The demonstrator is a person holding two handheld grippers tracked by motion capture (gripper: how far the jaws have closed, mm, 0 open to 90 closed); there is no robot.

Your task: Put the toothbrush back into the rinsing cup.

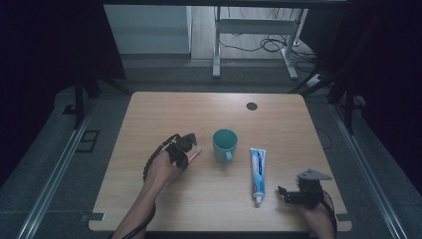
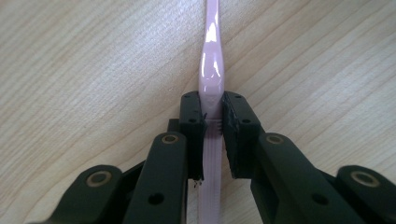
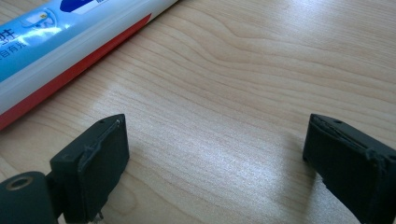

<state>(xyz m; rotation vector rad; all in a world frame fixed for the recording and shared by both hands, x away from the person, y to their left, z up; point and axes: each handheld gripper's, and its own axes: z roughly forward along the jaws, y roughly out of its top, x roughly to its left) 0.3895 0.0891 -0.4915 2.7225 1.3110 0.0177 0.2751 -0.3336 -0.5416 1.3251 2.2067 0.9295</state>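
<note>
A pink toothbrush (image 2: 212, 60) lies on the wooden table (image 1: 278, 129), left of a teal cup (image 1: 224, 144). My left gripper (image 2: 213, 112) is shut on its handle, both pads pressing the sides. From above, that left gripper (image 1: 186, 152) sits on the table with the toothbrush (image 1: 196, 152) head sticking out toward the cup. A white, blue and red toothpaste tube (image 1: 258, 172) lies right of the cup, cap toward the near edge. My right gripper (image 1: 284, 194) rests near the front right, open, with bare wood between its jaws; the tube (image 3: 56, 42) lies up and left of the right gripper (image 3: 215, 154).
A black round grommet (image 1: 252, 106) sits in the tabletop near the far edge. Beyond the table stands a white desk frame (image 1: 254, 30) with cables on the floor. Dark floor and rails flank both sides.
</note>
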